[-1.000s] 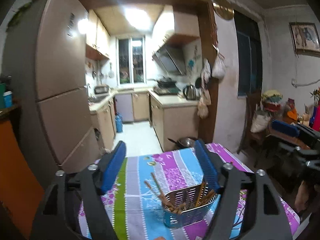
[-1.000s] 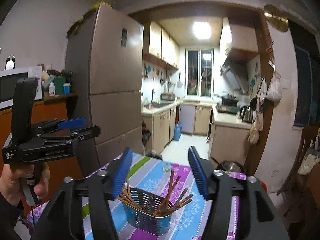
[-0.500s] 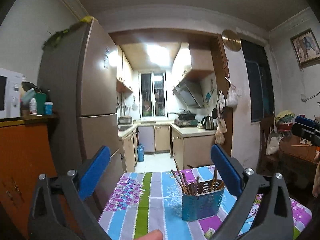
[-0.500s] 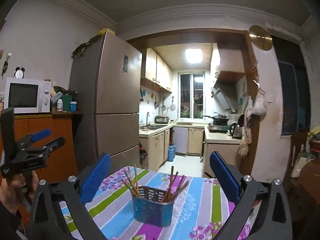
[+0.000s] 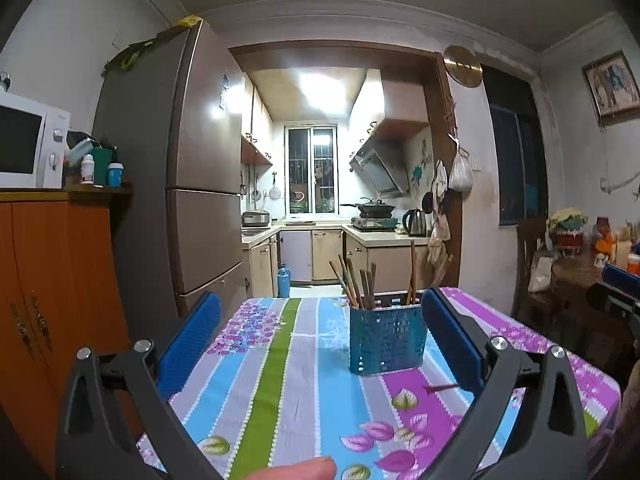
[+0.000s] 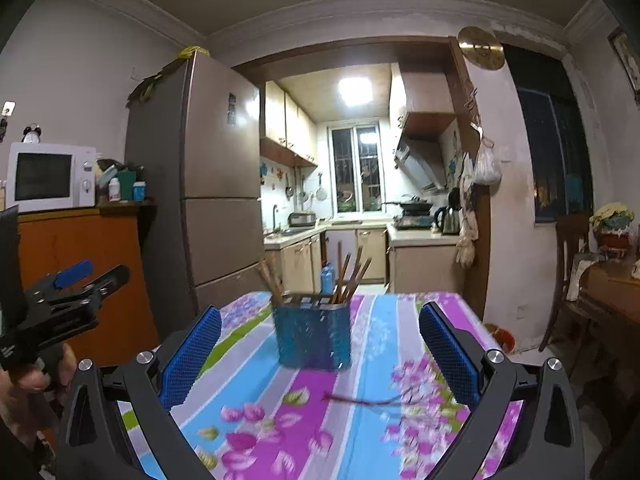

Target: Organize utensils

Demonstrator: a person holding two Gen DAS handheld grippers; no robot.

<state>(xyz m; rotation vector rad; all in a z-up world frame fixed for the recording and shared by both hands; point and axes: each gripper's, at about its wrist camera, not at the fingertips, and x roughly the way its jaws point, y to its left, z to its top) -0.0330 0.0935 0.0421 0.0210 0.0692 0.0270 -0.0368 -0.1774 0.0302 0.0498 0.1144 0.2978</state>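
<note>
A blue perforated utensil holder (image 5: 385,340) stands upright on the table, with several brown chopsticks (image 5: 352,282) sticking out of it. It also shows in the right wrist view (image 6: 312,332). One loose chopstick (image 6: 360,401) lies flat on the cloth in front of the holder; its tip shows in the left wrist view (image 5: 440,388). My left gripper (image 5: 320,332) is open and empty, level with the table and short of the holder. My right gripper (image 6: 320,340) is open and empty, also short of the holder. The left gripper shows at the left edge of the right wrist view (image 6: 68,296).
The table has a striped floral cloth (image 5: 288,380). A fridge (image 5: 192,200) and an orange cabinet (image 5: 52,280) with a microwave (image 5: 28,144) stand to the left. A wooden chair and cluttered side table (image 5: 572,272) stand to the right. The kitchen lies beyond.
Both grippers have dropped from looking down on the holder to about table level and pulled back from it. A loose chopstick on the cloth has come into view.
</note>
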